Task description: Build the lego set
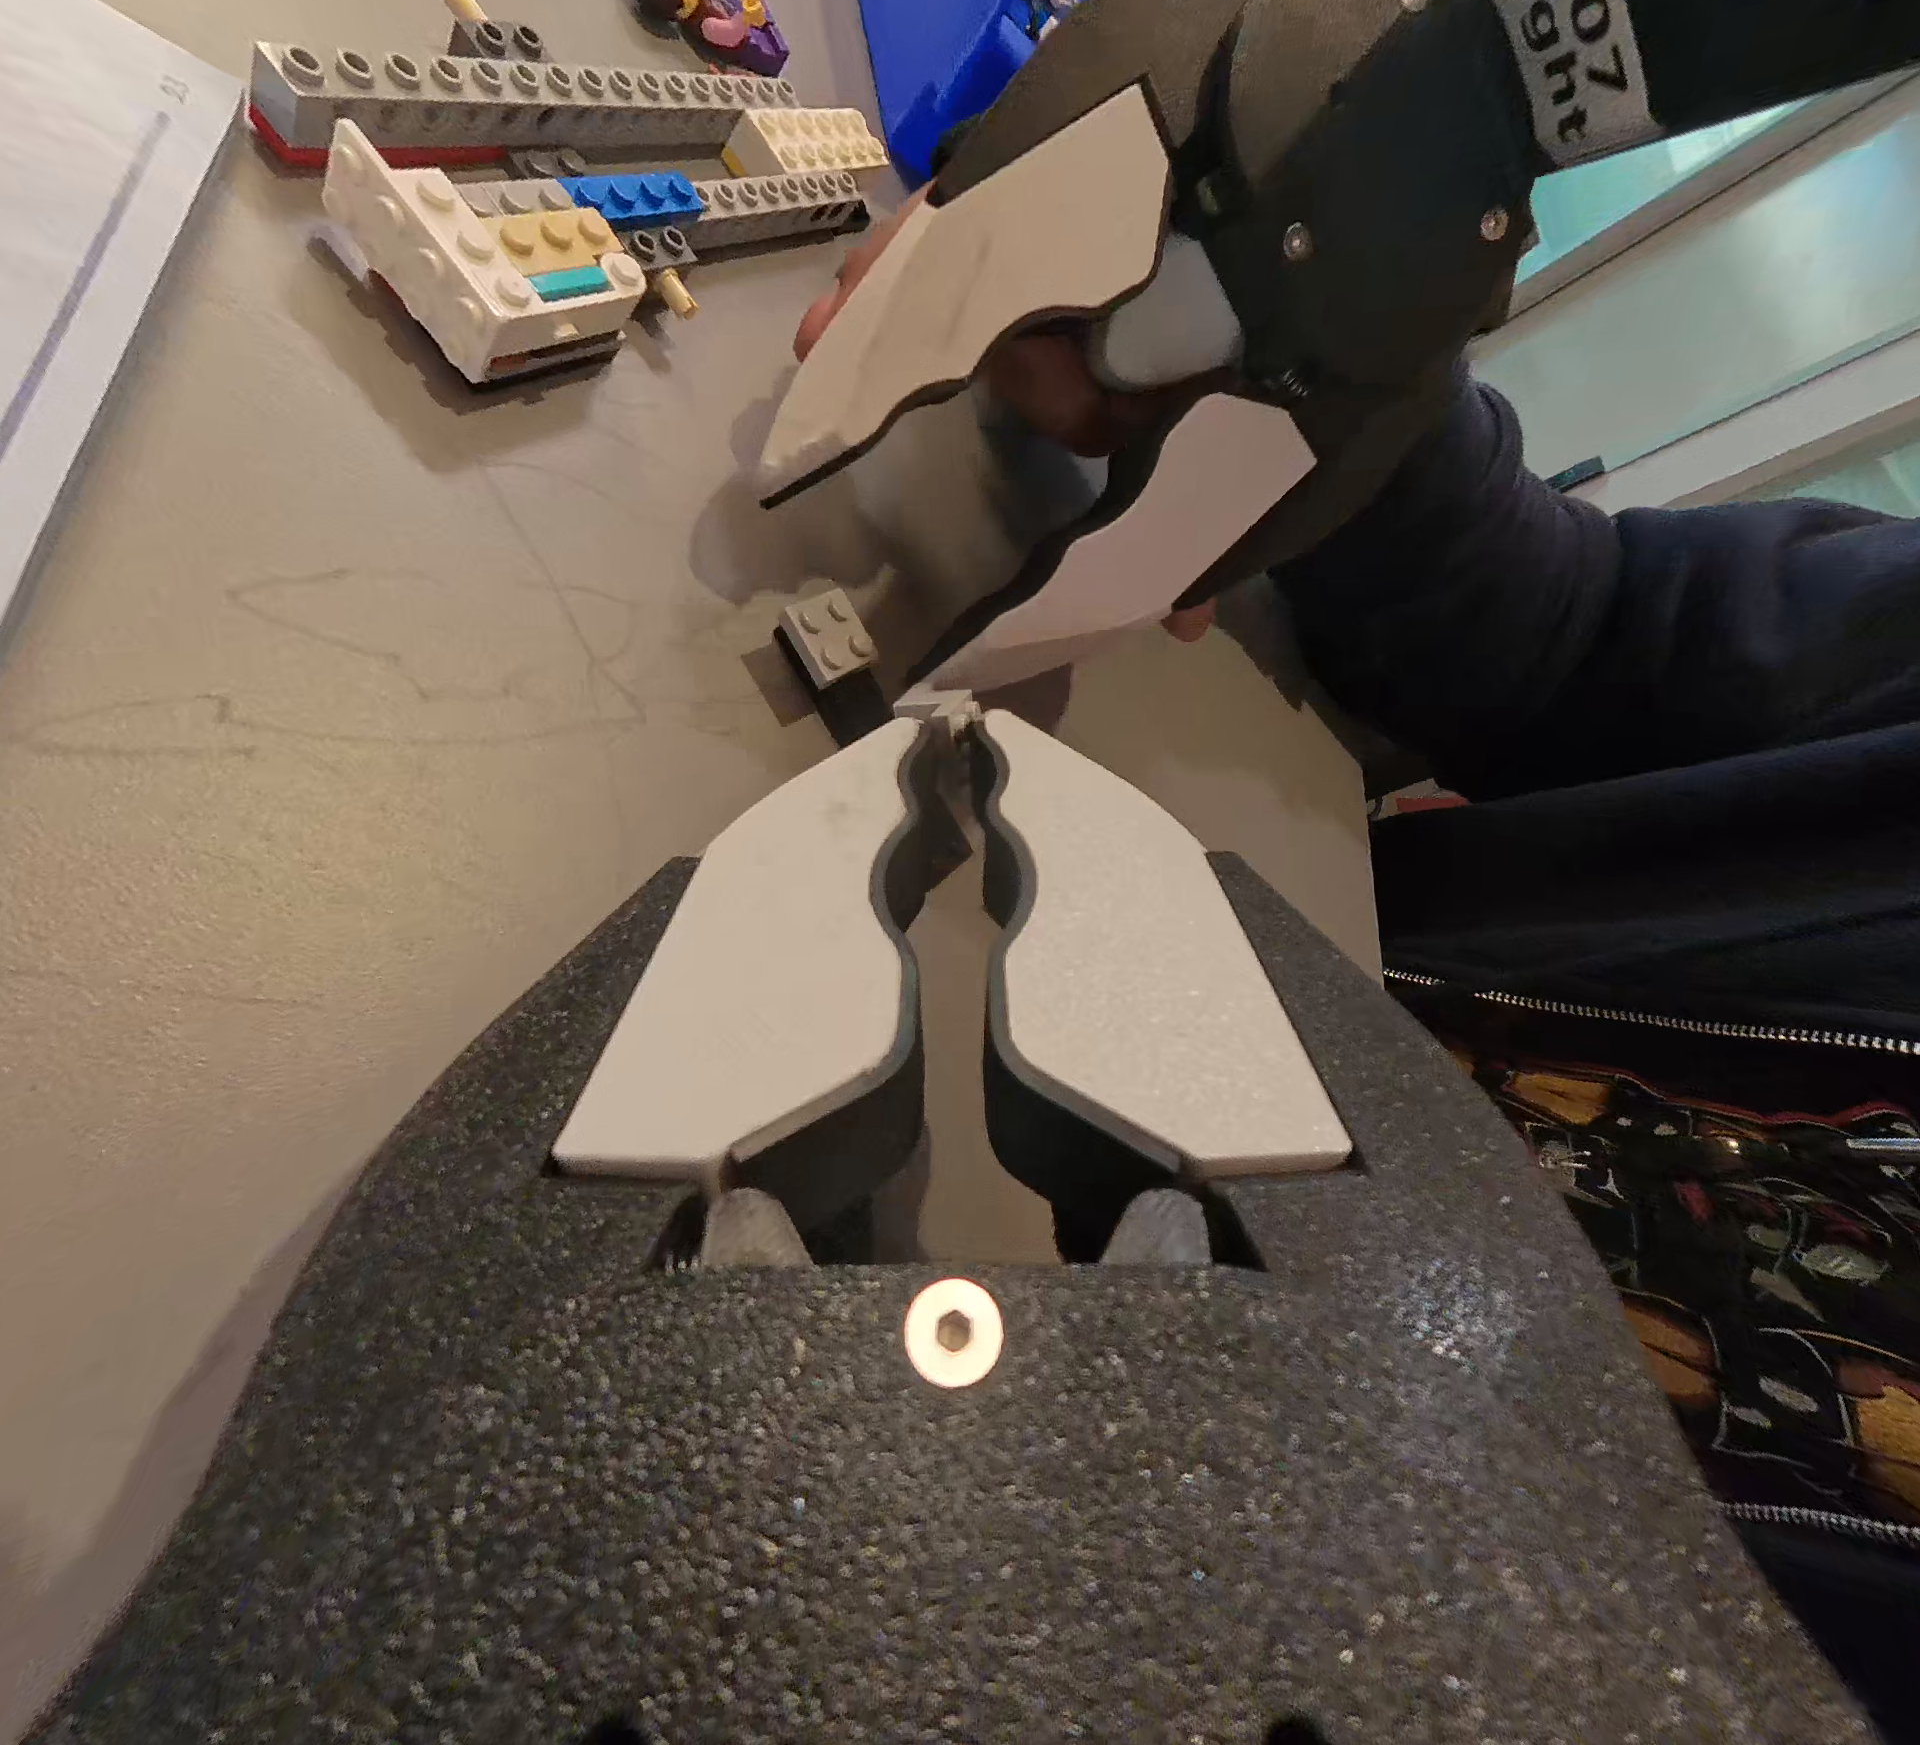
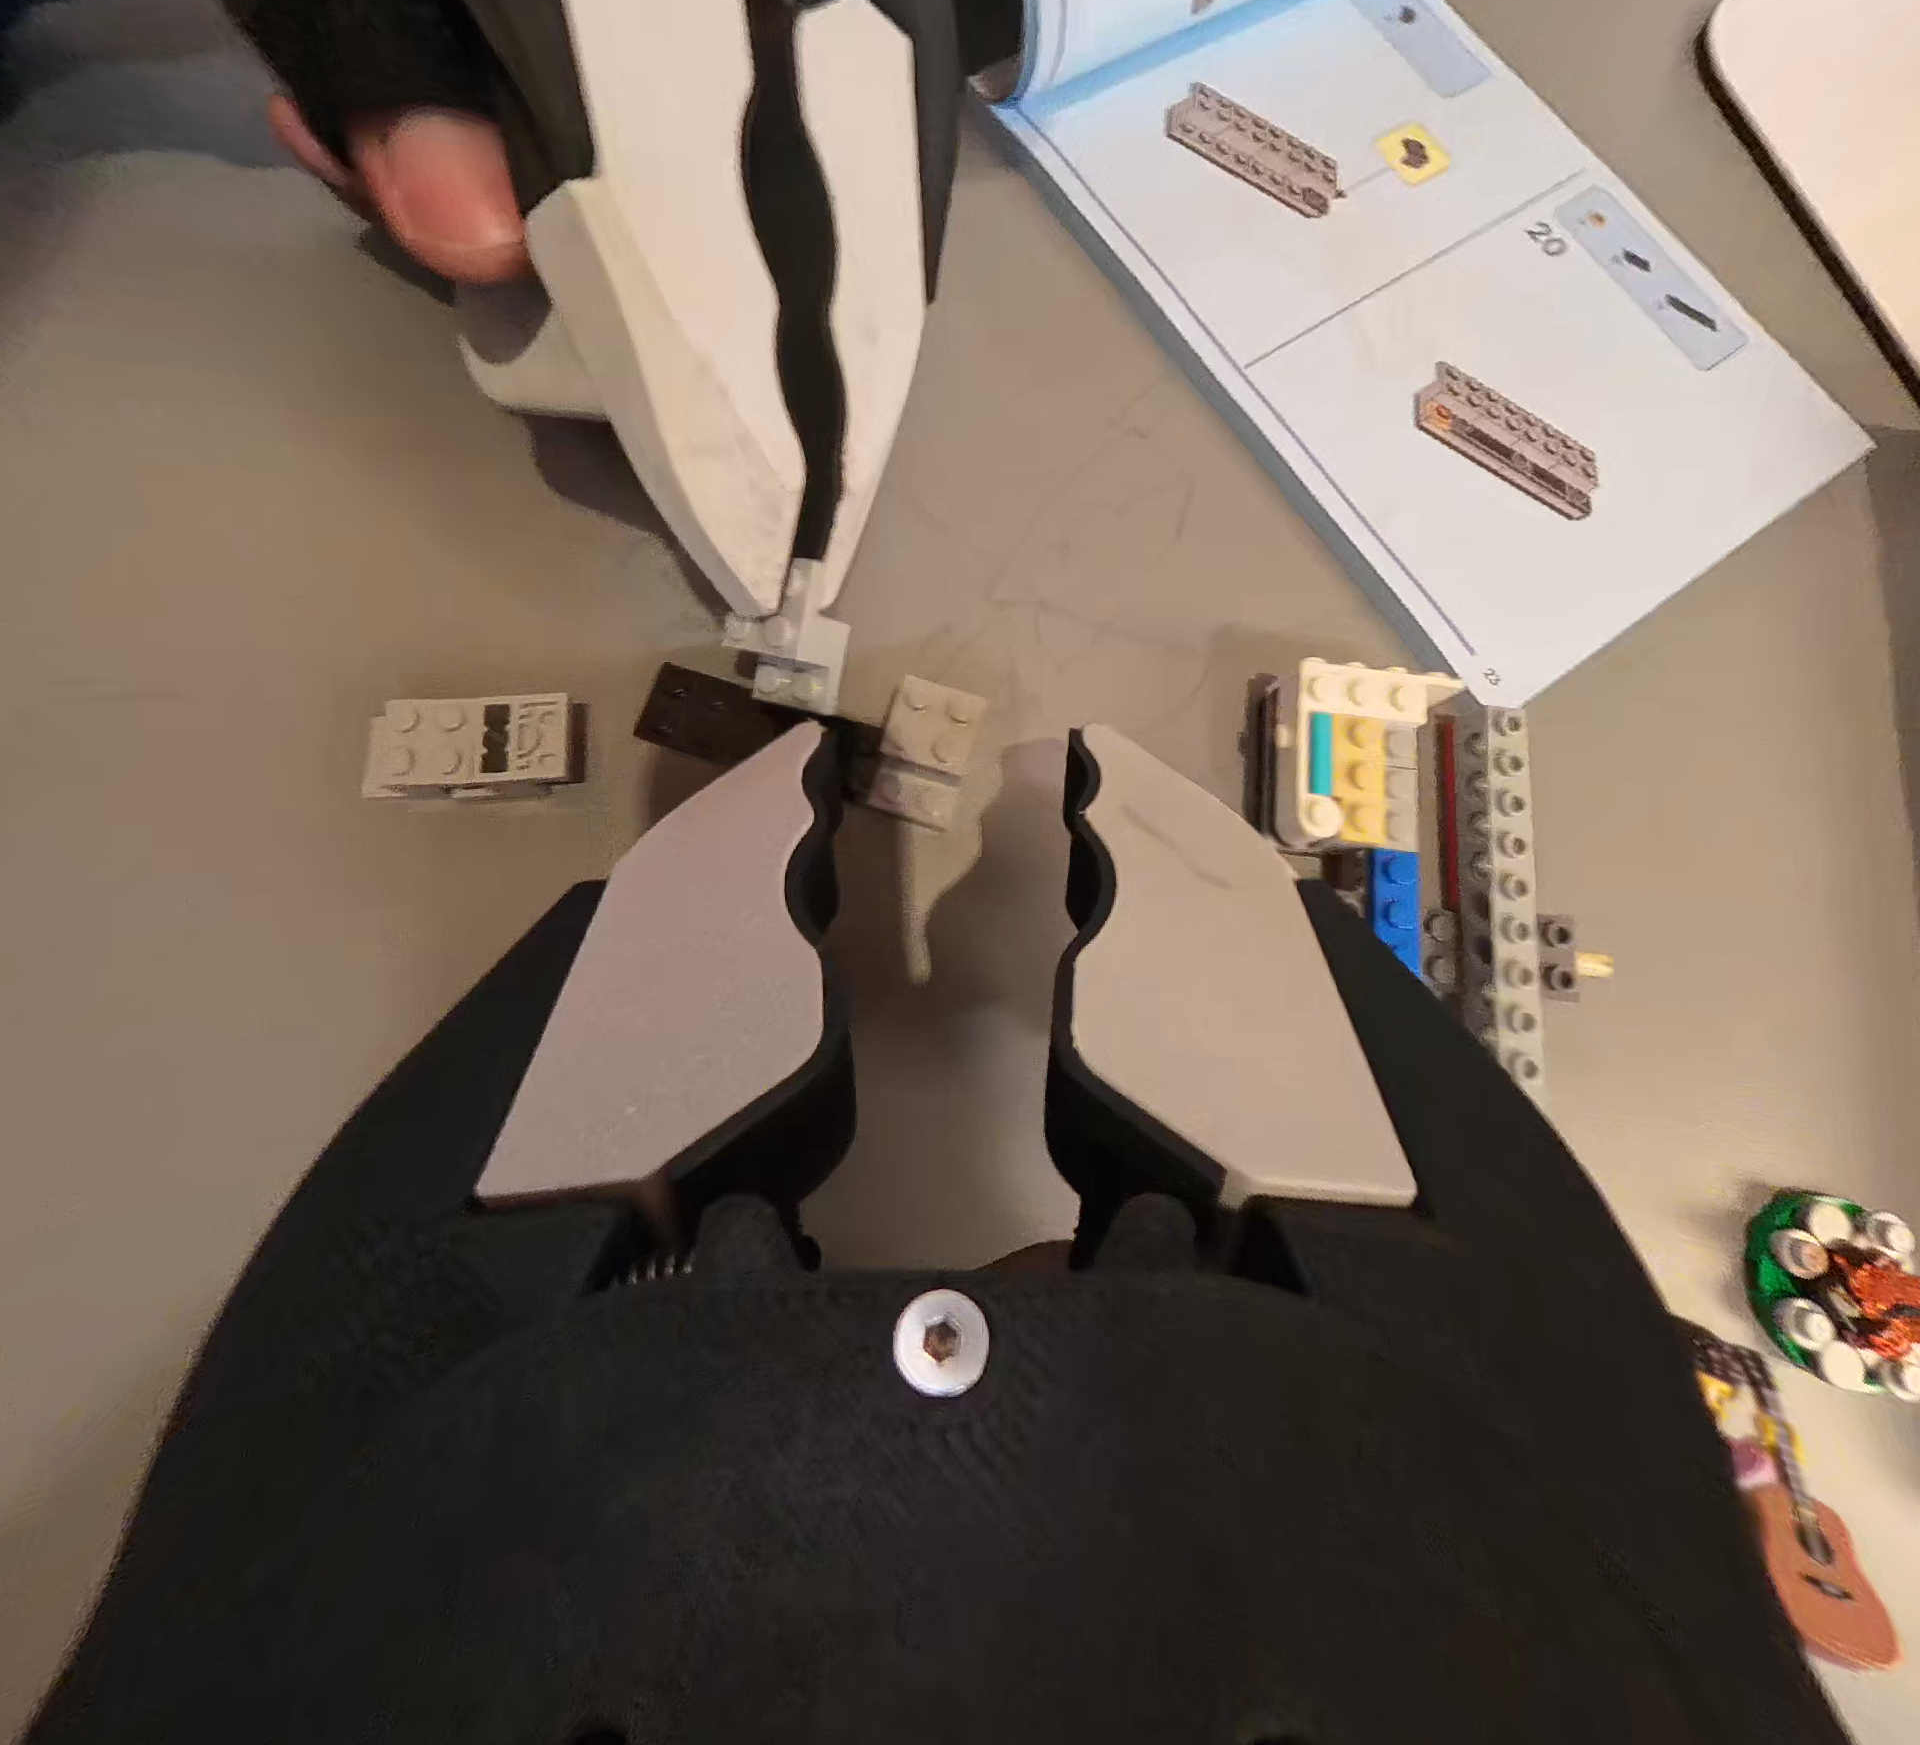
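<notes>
An office-like room — grey table point(image 2: 1143, 500), toy bricks point(image 2: 1392, 760), instruction booklet point(image 2: 1455, 293).

A small light-grey stepped brick piece point(image 2: 787, 646) is pinched between the nearly closed fingertips of the left gripper point(image 2: 805, 589), held just above a flat black plate point(image 2: 691, 708) lying on the tabletop. A grey two-by-two brick point(image 2: 935, 719) sits at that plate's other end, between the spread fingers of the right gripper point(image 2: 945, 745), whose pads do not press on it.
</notes>
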Motion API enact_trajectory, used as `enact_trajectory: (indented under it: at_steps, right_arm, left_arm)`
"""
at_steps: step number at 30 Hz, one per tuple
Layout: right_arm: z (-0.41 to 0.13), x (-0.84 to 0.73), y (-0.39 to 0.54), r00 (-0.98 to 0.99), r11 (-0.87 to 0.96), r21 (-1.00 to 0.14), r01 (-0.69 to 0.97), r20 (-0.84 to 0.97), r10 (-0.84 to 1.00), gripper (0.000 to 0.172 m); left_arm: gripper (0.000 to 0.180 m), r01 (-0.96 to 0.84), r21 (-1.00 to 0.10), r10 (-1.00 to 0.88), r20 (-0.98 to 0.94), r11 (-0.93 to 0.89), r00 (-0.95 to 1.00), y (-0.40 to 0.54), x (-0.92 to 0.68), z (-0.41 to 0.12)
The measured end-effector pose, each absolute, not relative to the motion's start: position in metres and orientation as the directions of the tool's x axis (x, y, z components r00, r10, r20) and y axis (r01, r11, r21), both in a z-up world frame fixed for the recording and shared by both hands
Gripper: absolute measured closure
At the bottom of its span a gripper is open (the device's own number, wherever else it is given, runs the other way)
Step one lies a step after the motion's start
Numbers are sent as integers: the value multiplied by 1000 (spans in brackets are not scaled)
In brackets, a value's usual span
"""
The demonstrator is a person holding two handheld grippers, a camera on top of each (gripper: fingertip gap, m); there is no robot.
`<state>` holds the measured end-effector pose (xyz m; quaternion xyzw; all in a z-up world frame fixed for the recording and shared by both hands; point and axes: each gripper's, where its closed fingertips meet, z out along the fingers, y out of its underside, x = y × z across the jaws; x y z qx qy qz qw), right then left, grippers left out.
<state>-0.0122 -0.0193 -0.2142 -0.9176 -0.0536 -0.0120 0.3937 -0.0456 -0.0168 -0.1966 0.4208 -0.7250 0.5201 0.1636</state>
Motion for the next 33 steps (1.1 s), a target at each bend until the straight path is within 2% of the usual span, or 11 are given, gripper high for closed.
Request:
enact_trajectory:
  at_steps: [7, 11, 15, 19, 21, 26, 33]
  right_arm:
    - [-224, -18, -18, 988, -705, -696, 136, 46, 145, 155]
    - [-222, -18, -14, 986, -676, -719, 161, 87, 142, 155]
    - [-215, -16, -13, 982, -627, -756, 188, 139, 126, 155]
    - [-218, -12, -18, 984, -650, -738, 180, 145, 107, 155]
    - [-218, -12, -21, 985, -652, -738, 175, 135, 112, 148]
    - [-221, -14, -26, 991, -676, -732, 84, -9, 133, 130]
    - [-227, -49, -39, 970, -748, -660, 67, -132, 203, 132]
  left_arm:
    - [175, -802, -592, -455, 696, 73, -555, -13, -43, -199]
    - [175, -811, -582, -460, 705, 58, -539, -12, -41, -200]
    - [175, -814, -578, -468, 705, 57, -533, -11, -41, -200]
    - [175, -815, -577, -472, 704, 56, -531, -12, -40, -200]
    - [175, -813, -580, -472, 702, 57, -534, -12, -40, -200]
    - [175, -808, -587, -471, 700, 47, -536, -8, -38, -199]
    - [175, -801, -598, -491, 689, 29, -533, 2, -36, -198]
